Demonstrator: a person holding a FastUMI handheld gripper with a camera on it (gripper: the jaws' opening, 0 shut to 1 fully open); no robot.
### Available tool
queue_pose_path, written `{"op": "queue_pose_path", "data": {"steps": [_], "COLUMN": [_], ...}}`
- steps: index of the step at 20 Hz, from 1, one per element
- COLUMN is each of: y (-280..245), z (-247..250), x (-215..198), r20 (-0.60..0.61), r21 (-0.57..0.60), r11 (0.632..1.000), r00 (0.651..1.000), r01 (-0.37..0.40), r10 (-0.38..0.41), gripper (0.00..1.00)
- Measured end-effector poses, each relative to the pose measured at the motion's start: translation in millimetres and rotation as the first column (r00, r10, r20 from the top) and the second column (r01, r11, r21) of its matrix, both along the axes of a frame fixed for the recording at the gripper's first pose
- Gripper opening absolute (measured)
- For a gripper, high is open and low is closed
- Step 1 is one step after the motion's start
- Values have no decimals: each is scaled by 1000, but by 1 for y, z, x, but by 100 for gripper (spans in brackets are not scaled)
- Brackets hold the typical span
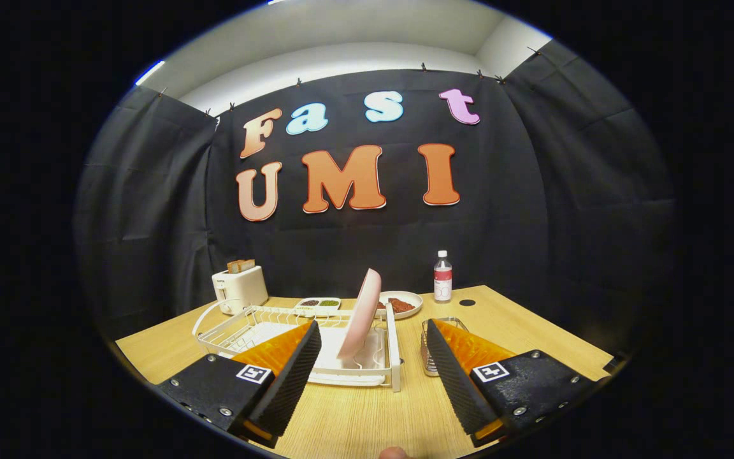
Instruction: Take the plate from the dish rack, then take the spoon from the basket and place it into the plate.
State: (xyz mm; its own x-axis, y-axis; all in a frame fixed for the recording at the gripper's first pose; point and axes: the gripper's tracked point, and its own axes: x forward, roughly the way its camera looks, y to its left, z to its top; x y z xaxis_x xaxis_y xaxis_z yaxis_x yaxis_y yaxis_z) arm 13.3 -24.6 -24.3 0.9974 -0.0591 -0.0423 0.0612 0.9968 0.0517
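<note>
The claw (373, 376) is at the bottom of the frame. Its two black fingers (287, 376) are wide apart and hold nothing. They float above the bare wooden tabletop (367, 414).

No part of the job looks done yet. The pink plate (360, 315) stands on its edge in the white dish rack (394, 347), near the middle of the frame, just ahead of the fingers and between them. It leans a little to the right. The rest of the rack looks bare. I think the plate has to come out first.

The small wire basket (431, 357) sits just right of the rack, partly behind the right finger. The spoon should be in there, but I cannot tell.

Farther back, a white dish (405, 303) holds something reddish brown. To its left, a small tray (319, 304) has dark and green bits in two parts. A bottle (443, 277) stands to the right of the dish. At the far left, a white toaster (239, 288) has toast poking out of the top.
</note>
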Motion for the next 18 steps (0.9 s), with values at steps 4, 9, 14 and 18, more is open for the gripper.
{"op": "queue_pose_path", "data": {"steps": [4, 9, 14, 18], "y": [5, 14, 4, 0], "z": [-2, 10, 9, -6], "x": [16, 48, 102, 143], "r20": [-15, -27, -85, -190], "r21": [8, -21, -39, -5], "r11": [1000, 1000, 999, 1000], "r00": [1000, 1000, 996, 981], "r01": [-5, -14, 17, 29], "r10": [5, 14, -20, -29], "gripper": [99, 99, 99, 99]}}
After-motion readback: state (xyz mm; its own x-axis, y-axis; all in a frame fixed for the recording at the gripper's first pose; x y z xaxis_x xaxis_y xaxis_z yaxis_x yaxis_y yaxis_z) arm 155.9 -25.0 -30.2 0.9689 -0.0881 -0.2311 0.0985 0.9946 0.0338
